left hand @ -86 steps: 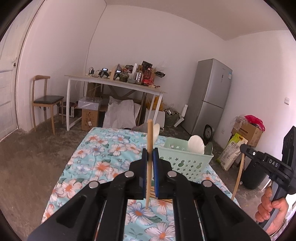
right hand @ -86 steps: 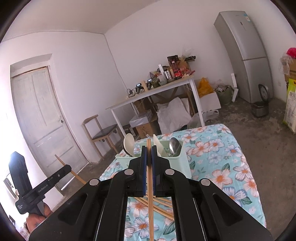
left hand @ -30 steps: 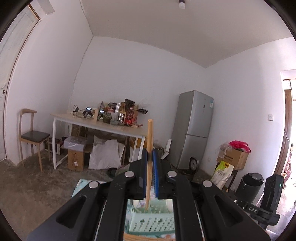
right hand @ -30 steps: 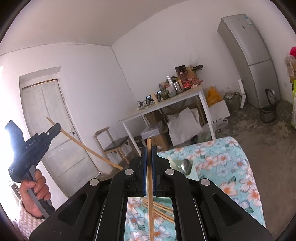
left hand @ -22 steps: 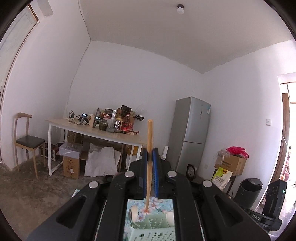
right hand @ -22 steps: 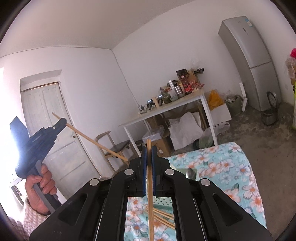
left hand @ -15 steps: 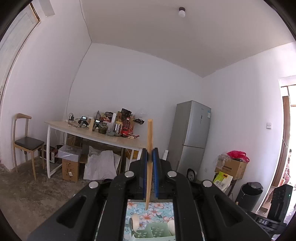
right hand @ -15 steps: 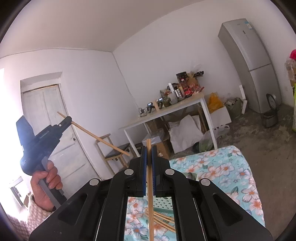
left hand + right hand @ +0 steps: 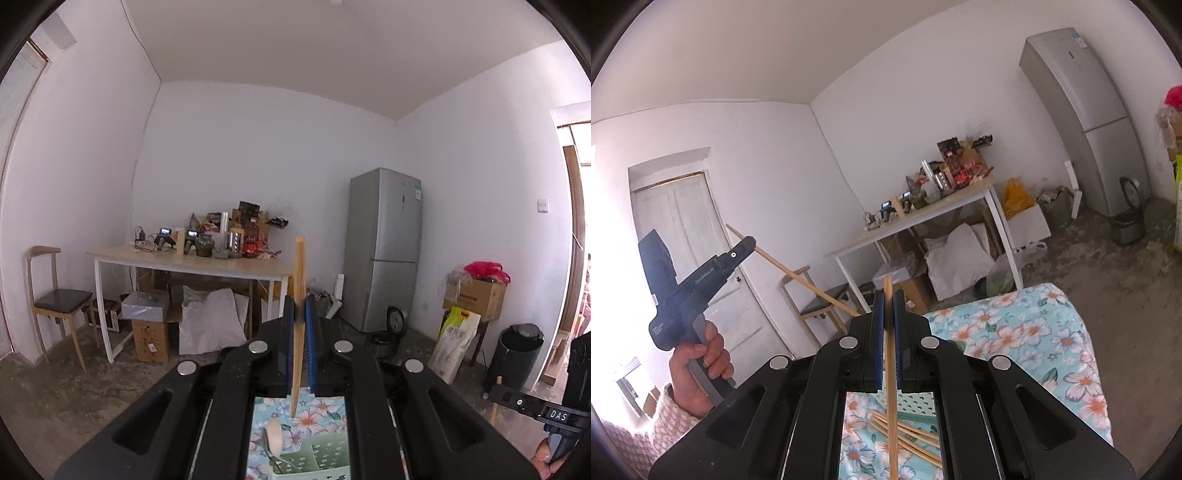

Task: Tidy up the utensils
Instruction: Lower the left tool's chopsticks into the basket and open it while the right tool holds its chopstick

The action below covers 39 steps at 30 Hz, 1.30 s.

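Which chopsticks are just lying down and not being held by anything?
The loose chopsticks lying on the flowery tablecloth. The other two are each pinched upright: one in the left gripper, one in the right gripper.

White walls and a white ceiling enclose a room with a rough grey concrete floor (image 9: 74, 391). A white-legged work table (image 9: 192, 264) with a cluttered top stands against the far wall. Left of the table is a wooden chair (image 9: 55, 299); under it sit cardboard boxes and a white sack (image 9: 210, 321). Right of the table stands a silver refrigerator (image 9: 384, 251), and further right a black bin (image 9: 515, 354). A pale panelled door (image 9: 698, 258) is on the chair's side.
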Available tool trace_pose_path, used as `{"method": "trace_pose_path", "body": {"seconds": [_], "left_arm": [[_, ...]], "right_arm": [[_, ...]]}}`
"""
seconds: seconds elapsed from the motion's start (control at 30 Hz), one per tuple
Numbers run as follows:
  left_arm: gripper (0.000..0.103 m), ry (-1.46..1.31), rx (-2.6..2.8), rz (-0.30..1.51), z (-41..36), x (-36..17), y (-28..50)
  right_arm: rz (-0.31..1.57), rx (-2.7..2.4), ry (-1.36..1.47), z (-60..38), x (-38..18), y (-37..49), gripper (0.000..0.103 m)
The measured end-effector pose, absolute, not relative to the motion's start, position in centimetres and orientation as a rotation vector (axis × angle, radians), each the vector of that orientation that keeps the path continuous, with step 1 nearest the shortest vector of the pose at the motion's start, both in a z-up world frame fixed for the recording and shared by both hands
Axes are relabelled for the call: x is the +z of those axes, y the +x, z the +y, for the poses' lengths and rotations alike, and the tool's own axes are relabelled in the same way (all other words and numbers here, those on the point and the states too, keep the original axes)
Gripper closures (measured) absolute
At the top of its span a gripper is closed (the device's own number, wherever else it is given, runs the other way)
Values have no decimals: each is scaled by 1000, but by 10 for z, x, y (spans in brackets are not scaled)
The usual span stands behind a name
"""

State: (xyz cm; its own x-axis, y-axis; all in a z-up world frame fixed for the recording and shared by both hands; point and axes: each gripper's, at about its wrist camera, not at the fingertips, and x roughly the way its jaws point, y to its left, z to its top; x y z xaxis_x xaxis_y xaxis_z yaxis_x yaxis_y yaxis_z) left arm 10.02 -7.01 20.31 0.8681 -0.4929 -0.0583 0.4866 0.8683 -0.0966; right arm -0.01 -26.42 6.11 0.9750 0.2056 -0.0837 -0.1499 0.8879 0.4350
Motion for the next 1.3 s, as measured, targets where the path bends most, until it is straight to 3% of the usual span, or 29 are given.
{"method": "trace_pose_path", "body": {"seconds": [0.23,0.77,0.83,0.9,0.93,1.0,1.3], "left_arm": [[98,-138,-611,165,-76,202,118],[96,-85,-663,406,-128,136,158],[83,-88,-662,449,-132,126,165],[61,-109,-660,471,-130,121,169],[59,-122,-662,467,-128,119,169],[44,-124,-658,444,-124,120,166],[19,-170,-584,349,-78,121,133]], "right_arm": [[137,207,452,-264,56,8,100],[163,220,470,-272,44,23,100],[166,216,464,-272,44,24,100],[172,212,454,-271,46,24,100],[175,212,452,-271,47,25,100],[176,215,449,-270,48,25,100],[157,288,385,-259,88,49,100]]}}
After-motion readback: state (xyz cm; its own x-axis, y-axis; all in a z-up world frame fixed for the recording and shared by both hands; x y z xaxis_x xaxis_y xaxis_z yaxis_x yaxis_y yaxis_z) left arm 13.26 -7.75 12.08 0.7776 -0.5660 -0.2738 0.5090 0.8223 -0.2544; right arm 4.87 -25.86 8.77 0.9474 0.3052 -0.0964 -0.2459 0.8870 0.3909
